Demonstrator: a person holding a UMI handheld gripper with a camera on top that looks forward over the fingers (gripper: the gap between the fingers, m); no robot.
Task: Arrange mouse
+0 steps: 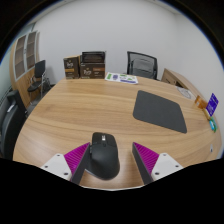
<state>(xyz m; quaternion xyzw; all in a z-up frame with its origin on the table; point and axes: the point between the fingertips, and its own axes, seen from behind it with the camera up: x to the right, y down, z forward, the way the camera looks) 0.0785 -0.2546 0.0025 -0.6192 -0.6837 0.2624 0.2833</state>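
Your gripper (112,160) is spread apart with the black mouse (104,153) resting between its fingers on the wooden surface (75,115), a dark mousepad (160,108) lying well beyond

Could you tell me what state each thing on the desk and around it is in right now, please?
Mouse: upright on the desk, between the fingers, a gap at each side.
Gripper: open, fingers either side of the mouse.
Mouse mat: flat on the desk, bare, beyond the fingers.
Office chair: unoccupied, at the desk's far side.
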